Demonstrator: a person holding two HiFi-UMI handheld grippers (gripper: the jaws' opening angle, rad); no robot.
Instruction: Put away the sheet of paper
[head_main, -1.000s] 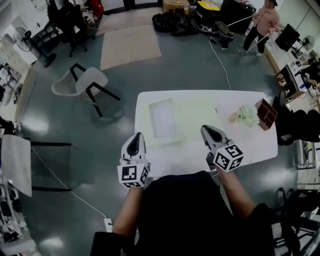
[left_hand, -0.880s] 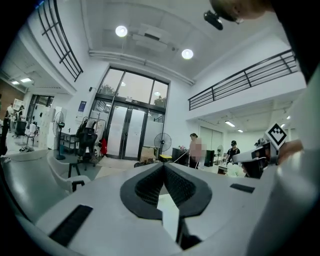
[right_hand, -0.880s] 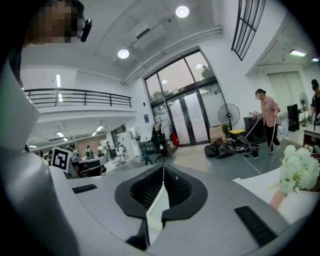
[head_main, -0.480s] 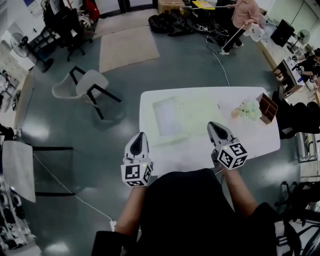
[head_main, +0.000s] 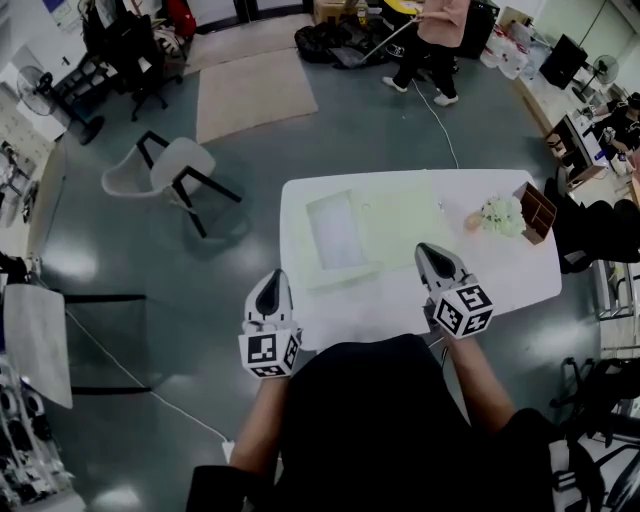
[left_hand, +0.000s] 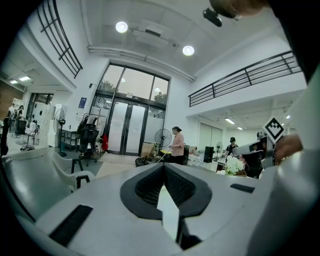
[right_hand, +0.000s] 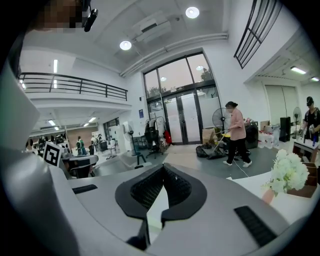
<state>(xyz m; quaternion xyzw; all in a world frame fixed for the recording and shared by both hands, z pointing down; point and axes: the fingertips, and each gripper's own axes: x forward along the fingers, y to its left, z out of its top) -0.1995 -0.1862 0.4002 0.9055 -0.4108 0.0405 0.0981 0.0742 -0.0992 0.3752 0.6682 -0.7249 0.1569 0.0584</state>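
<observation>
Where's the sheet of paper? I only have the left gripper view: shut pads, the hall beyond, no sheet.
Observer: Head view has it. The white sheet lies flat on the left part of a pale green pad on the table, ahead and slightly right of the left gripper, which hangs at the table's near left corner.
Operator: Right gripper holding anything? I only see its marker cube.
Observer: No. The right gripper is shut with nothing between its pads, hovering by the pad's near right corner.
</observation>
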